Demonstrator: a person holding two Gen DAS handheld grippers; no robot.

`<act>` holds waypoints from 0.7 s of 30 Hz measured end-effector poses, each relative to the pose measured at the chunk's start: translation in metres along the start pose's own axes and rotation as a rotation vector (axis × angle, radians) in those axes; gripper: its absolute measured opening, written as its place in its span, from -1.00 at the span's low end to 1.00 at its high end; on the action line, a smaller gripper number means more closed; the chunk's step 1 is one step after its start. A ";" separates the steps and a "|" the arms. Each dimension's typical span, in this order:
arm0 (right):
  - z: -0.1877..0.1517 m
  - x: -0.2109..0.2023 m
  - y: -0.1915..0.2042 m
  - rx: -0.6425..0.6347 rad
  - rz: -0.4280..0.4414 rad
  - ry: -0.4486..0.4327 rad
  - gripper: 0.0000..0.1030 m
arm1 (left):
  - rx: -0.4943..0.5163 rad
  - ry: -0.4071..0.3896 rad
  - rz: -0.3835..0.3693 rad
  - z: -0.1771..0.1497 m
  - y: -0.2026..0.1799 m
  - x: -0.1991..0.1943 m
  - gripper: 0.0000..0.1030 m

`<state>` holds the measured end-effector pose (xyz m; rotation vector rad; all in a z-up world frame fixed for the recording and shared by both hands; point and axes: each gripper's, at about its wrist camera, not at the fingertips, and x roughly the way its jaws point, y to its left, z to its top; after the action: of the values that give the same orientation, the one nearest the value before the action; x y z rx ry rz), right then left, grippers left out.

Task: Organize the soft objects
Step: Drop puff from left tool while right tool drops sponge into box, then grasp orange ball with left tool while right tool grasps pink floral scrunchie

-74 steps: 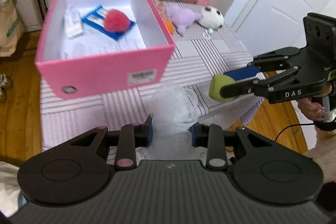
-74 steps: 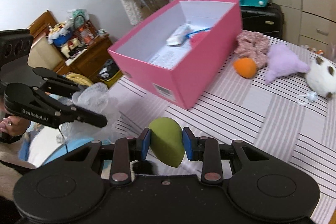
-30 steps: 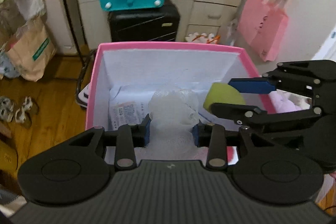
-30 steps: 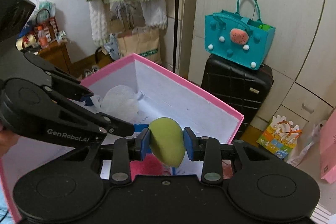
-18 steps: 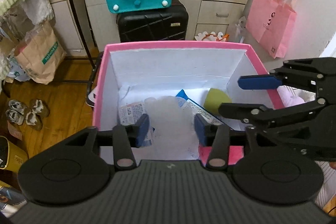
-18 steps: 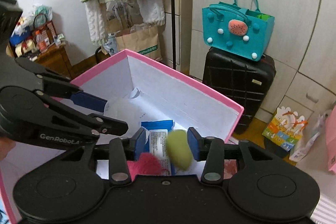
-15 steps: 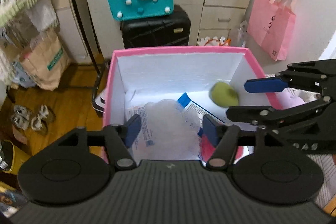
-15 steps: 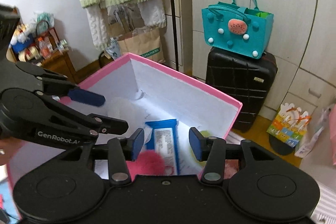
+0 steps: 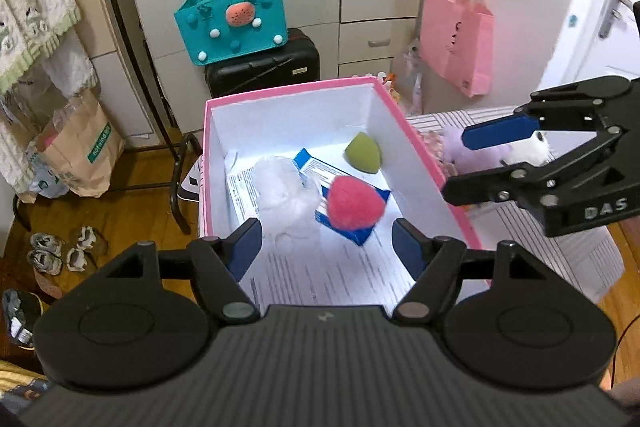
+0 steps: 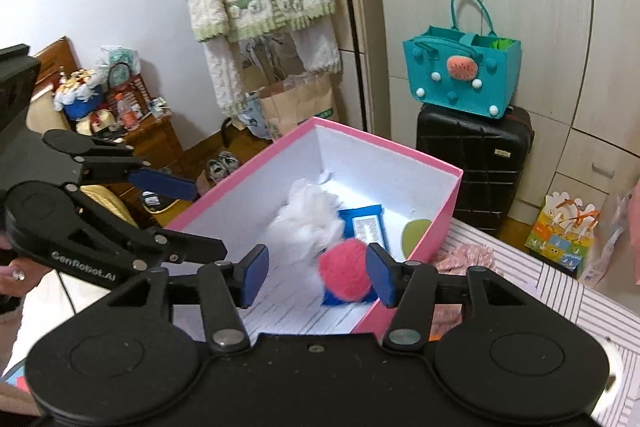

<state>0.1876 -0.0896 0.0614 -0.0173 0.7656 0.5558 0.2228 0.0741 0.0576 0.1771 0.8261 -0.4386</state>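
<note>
An open pink box (image 9: 420, 151) (image 10: 444, 207) stands on the striped table. Inside it lie a white mesh puff (image 9: 280, 195) (image 10: 308, 223), a green sponge (image 9: 363, 158) (image 10: 414, 237), a pink pompom (image 9: 354, 202) (image 10: 346, 275) and a blue packet (image 9: 316, 167) (image 10: 366, 223). My left gripper (image 9: 326, 247) (image 10: 192, 215) hovers above the box's near end, jaws opening, nothing between them. My right gripper (image 10: 316, 277) (image 9: 476, 167) is off the box's right side, jaws opening and empty.
To the right of the box on the table (image 9: 560, 239) lie a purple plush (image 9: 456, 143), a white plush (image 9: 536, 151) and a pink scrunchie (image 10: 464, 255). Behind stand a black suitcase (image 9: 264, 71) with a teal bag (image 9: 232, 23), and a pink bag (image 9: 460, 43) hangs on the wall.
Both grippers opened and dropped their loads: the white puff and the green sponge now lie in the box. Both grippers pulled back and rose away from the box.
</note>
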 end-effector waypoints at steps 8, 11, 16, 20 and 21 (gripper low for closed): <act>-0.025 -0.054 0.011 0.030 0.045 -0.003 0.42 | 0.061 -0.008 -0.018 -0.015 -0.029 -0.041 0.53; -0.038 -0.070 0.009 0.053 0.042 0.003 0.50 | 0.089 -0.005 -0.038 -0.023 -0.042 -0.049 0.61; -0.066 -0.093 0.002 0.088 0.013 0.008 0.54 | 0.144 0.012 -0.064 -0.035 -0.067 -0.056 0.65; -0.092 -0.110 -0.004 0.104 -0.030 0.006 0.54 | 0.211 0.014 -0.072 -0.049 -0.088 -0.057 0.70; -0.099 -0.114 -0.005 0.110 -0.039 0.005 0.54 | 0.222 0.016 -0.080 -0.054 -0.093 -0.056 0.75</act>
<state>0.0588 -0.1686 0.0637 0.0677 0.7980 0.4766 0.1122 0.0249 0.0644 0.3545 0.8017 -0.6052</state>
